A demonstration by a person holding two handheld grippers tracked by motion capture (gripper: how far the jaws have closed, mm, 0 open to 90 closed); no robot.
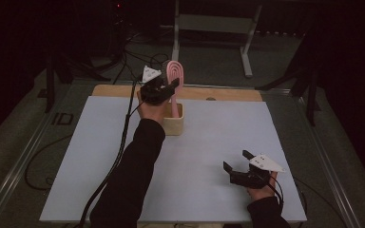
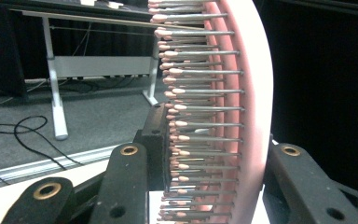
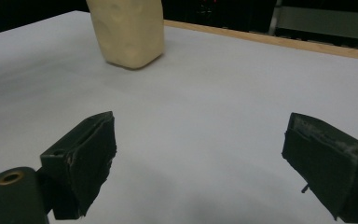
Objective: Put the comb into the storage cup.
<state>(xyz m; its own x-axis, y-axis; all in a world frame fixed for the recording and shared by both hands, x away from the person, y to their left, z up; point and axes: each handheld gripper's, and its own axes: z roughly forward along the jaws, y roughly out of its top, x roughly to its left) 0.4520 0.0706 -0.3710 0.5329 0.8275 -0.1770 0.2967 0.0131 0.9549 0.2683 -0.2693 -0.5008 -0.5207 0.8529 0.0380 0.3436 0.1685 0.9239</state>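
A pale grey-white sheet covers the desk (image 1: 204,156), with a strip of bare wood showing along its far edge. The room around it is dark: grey carpet, black cables trailing over the floor, and a white metal frame (image 1: 214,28) standing behind the desk.

The person's left arm in a black sleeve stretches forward to the far part of the desk. The left gripper (image 1: 171,88) is held above a small cream-coloured square holder (image 1: 175,124) and its fingers are clenched on a pink oval hairbrush with metal pins (image 1: 176,76). The brush stands upright, head up, its handle going down into the holder. In the left gripper view one black finger (image 2: 156,140) sits against the pin tips and the other behind the pink back of the brush.

The right gripper (image 1: 235,162) rests low near the front right corner of the desk, well apart from the holder, its fingers released and spread wide over bare sheet.

The brush handle's lower end is hidden inside the holder. In the right gripper view the holder's top is cut off by the frame edge.
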